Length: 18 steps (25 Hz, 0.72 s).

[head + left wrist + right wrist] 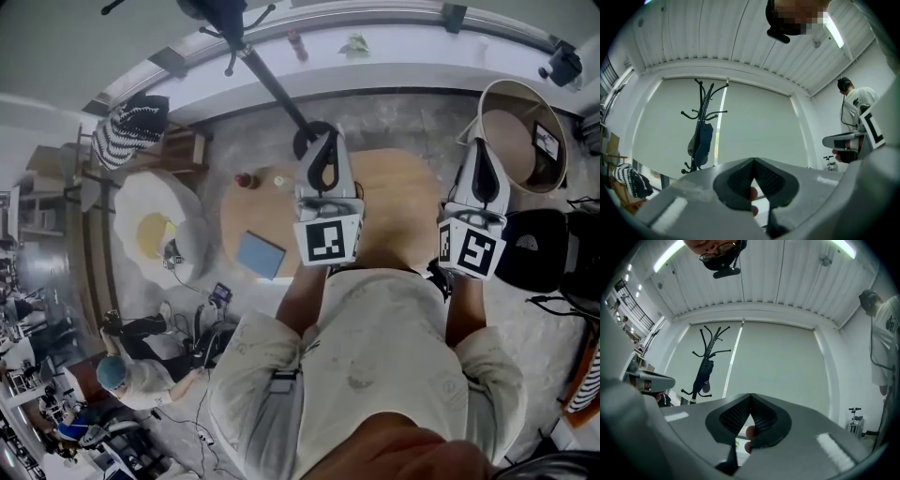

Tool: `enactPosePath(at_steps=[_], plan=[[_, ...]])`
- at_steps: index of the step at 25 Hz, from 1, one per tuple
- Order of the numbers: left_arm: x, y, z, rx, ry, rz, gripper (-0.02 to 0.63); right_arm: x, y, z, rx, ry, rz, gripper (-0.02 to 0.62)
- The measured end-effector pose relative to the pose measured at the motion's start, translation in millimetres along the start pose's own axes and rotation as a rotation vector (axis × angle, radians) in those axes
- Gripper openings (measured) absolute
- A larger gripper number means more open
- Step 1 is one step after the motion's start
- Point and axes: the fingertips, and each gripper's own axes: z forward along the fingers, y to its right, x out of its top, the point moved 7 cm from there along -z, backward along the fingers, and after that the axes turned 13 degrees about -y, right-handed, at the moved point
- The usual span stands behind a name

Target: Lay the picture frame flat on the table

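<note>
Picture frame [259,255] lies flat on the round wooden table [403,187], near its left edge. The left gripper [323,141] and right gripper [486,155] both have jaws pressed together, empty. A beige tub [495,98] at right holds a small dark card [546,141].

Head view: picture frame [260,255], a blue-grey rect. panel w/ a plain face turned up toward the camera, sits on the round light-wood worktop [403,187]. It is at the worktop's near-left part, just inside the rim. Its edges run skewed to the viewer, w/ one corner pointing at the rim. It appears low on the surface, but whether it lies fully flat or slightly propped can't be told from above. Face detail is too small to read.
</note>
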Motion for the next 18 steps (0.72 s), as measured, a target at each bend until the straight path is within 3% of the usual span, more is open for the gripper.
enactPosePath(at_steps=[18], plan=[[-0.3,5.1,5.3,-0.018,-0.006,0.0,0.005,-2.7,4.5,5.5,0.004,-0.014,0.01,0.002]])
